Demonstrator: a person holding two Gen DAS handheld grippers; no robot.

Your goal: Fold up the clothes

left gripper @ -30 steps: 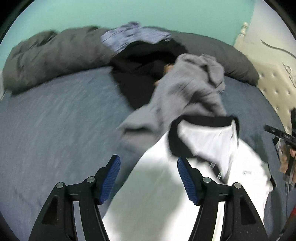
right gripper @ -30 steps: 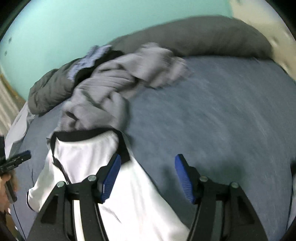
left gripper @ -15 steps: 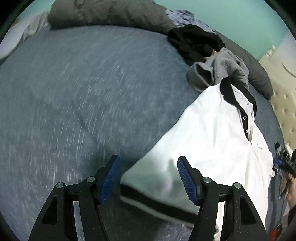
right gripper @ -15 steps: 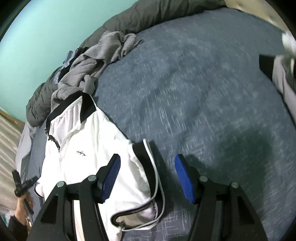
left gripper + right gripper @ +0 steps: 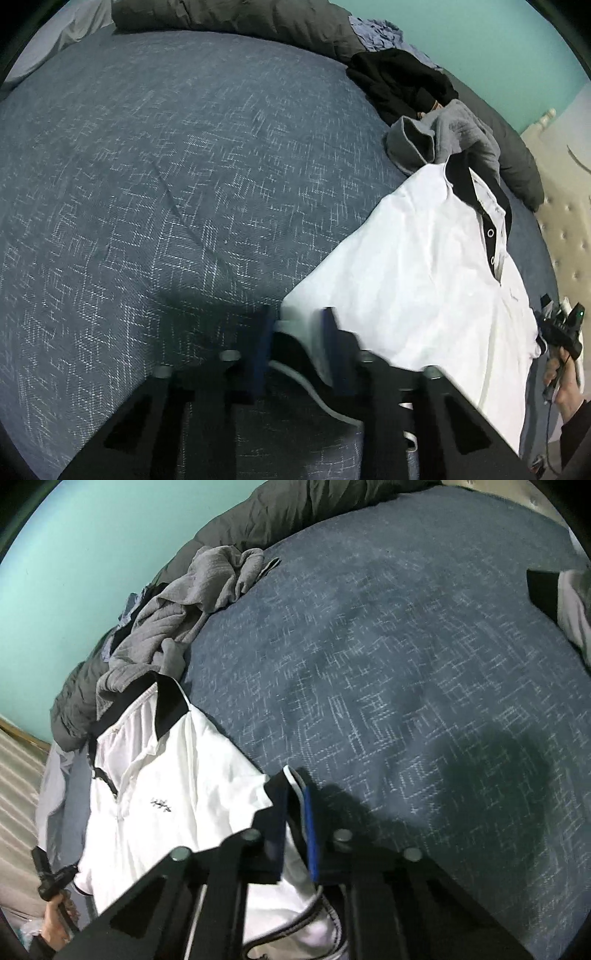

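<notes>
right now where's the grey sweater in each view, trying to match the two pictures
Left wrist view: the grey sweater is upper right, just past the white shirt's black collar.
Right wrist view: the grey sweater is upper left, again bunched beyond the collar of the white shirt.
Shared landmark: the black collar, with the sweater touching it in both views.

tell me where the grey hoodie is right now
The grey hoodie lies bunched at the far edge of the bed, upper left in the right wrist view, just beyond the white polo shirt collar and against the dark grey duvet.
</notes>
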